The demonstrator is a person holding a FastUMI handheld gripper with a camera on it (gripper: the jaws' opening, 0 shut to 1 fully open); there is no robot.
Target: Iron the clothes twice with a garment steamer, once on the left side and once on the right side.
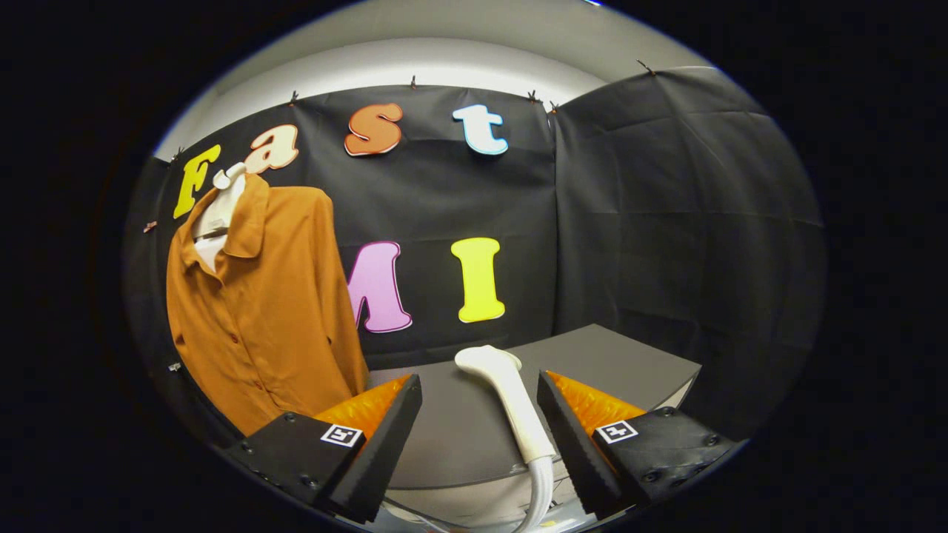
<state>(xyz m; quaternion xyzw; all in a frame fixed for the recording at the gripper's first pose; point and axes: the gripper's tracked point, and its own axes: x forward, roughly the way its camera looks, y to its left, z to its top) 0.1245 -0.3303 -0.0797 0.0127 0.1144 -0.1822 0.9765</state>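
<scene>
The claw [480,437] stands wide, its two fingers [385,437] spread well apart and holding nothing. Between them, closer to the right finger, lies the steamer [511,403]: a pale wand resting on the desk [629,366], its rounded head pointing to the far side and slightly left, its handle running back toward the near edge. The handle passes just beside the inner face of the right finger; whether the two touch cannot be told. From the near end of the handle a ribbed pale hose [539,492] drops down over the near edge of the desk.

The desk is a dark grey slab with a lighter front edge, reaching from under the fingers to the far right, where its corner stands before the black cloth wall [666,222].

To the far left hangs the shirt [259,311], a rust-orange garment with a collar and a row of buttons down its front, on a white hanger [226,185] whose hook shows above the collar. The collar lies open, showing a pale form inside the neck. The shirt hangs in front of the wall, its lower hem falling behind the left finger. It is well apart from the steamer, to the left of the desk's left end
</scene>
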